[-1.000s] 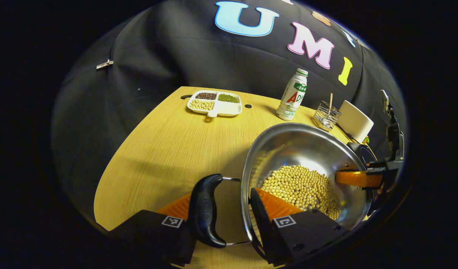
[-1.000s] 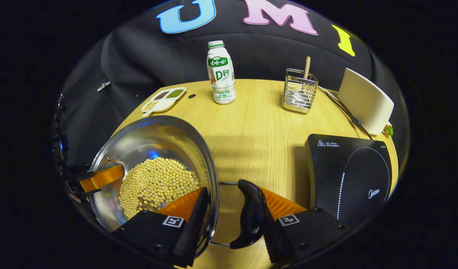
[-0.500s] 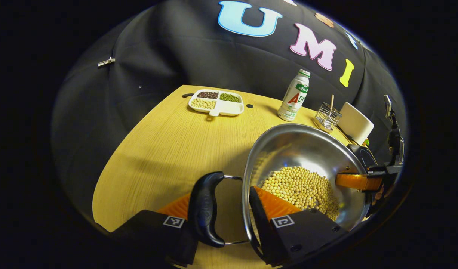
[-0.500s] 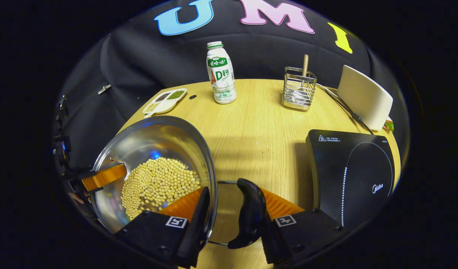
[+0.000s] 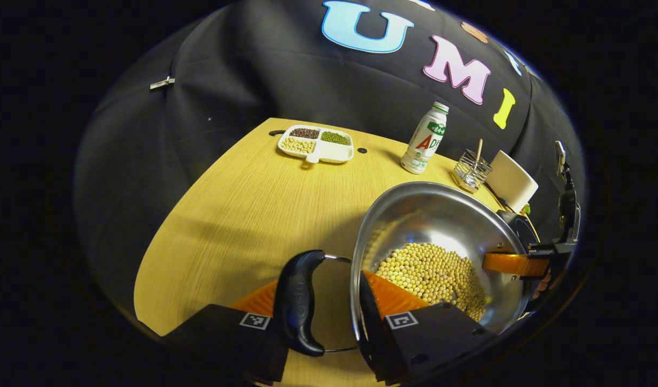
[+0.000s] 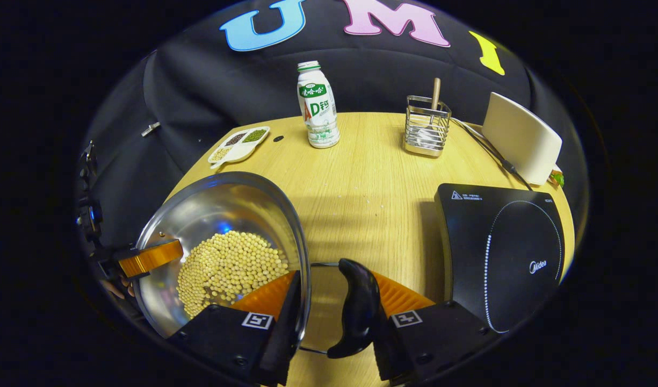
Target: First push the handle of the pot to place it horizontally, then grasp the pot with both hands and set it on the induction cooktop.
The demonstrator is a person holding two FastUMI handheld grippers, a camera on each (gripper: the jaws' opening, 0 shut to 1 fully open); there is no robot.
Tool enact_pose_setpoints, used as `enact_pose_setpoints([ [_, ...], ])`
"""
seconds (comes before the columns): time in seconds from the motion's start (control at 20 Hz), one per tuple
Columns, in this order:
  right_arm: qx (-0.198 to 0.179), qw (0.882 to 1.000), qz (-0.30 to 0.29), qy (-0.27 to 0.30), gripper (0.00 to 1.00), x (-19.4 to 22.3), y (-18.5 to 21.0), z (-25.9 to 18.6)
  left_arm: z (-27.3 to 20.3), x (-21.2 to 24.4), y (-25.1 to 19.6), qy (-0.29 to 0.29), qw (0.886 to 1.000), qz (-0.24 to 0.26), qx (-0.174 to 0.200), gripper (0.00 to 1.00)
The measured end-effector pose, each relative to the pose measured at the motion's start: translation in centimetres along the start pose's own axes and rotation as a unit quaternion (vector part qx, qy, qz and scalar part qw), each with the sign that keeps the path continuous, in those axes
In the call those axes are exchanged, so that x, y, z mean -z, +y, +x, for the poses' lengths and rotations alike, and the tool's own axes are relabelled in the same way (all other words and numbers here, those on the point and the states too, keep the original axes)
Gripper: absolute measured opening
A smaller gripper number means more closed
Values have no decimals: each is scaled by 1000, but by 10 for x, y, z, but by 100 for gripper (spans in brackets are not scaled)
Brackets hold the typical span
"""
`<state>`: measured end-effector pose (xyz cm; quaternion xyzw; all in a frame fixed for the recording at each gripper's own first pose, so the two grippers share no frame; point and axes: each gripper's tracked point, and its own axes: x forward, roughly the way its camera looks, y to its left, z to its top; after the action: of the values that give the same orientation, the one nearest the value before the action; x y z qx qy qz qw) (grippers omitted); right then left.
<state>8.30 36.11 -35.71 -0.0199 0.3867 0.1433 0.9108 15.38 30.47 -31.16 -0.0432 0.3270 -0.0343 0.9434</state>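
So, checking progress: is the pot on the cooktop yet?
No: in the right gripper view the pot is left of the bare cooktop, over the table.

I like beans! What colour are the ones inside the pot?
The beans in the pot are pale yellow, seen best in the right gripper view.

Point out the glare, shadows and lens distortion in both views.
Left gripper view: a bright glare patch on the pot's inner wall; the table edge bows from the fisheye; a soft shadow band crosses the wood. Right gripper view: a bluish glint inside the pot, shadow beside the cooktop, bottle sharp.
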Motion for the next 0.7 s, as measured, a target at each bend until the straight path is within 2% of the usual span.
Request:
enact_pose_setpoints([
  [0.1, -4, 1000, 0, -4, 65, -7, 1, -14, -14, -9, -5, -6, 1000, 2, -2, 63],
  [0.15, -5, 1000, 0, -7, 60, -12, 0, -21, -21, -13, -9, -7, 1000, 0, -2, 63],
  [0.2, -6, 1000, -2, -9, 64, -17, -1, -29, -27, -17, -14, -9, 1000, 1, -2, 63],
  [0.25, -6, 1000, -3, -12, 65, -21, -2, -38, -34, -21, -17, -12, 1000, 1, -2, 63],
  [0.3, -6, 1000, -4, -14, 60, -25, -5, -46, -41, -25, -23, -14, 1000, 0, -1, 64],
  [0.35, -6, 1000, -5, -15, 65, -29, -8, -55, -46, -27, -30, -15, 1000, -2, 1, 63],
  [0.4, -5, 1000, -6, -19, 64, -33, -13, -63, -52, -29, -37, -16, 1000, -3, 2, 63],
  [0.5, -3, 1000, -6, -23, 60, -37, -23, -79, -61, -32, -53, -18, 1000, -2, 5, 63],
  [0.55, -3, 1000, -3, -24, 64, -38, -29, -87, -66, -34, -61, -18, 1000, -2, 5, 63],
  [0.6, -3, 1000, -2, -24, 60, -40, -35, -93, -70, -34, -69, -18, 1000, -3, 5, 63],
  [0.7, -2, 1000, -3, -28, 64, -44, -49, -106, -77, -36, -87, -21, 1000, -2, 6, 63],
])
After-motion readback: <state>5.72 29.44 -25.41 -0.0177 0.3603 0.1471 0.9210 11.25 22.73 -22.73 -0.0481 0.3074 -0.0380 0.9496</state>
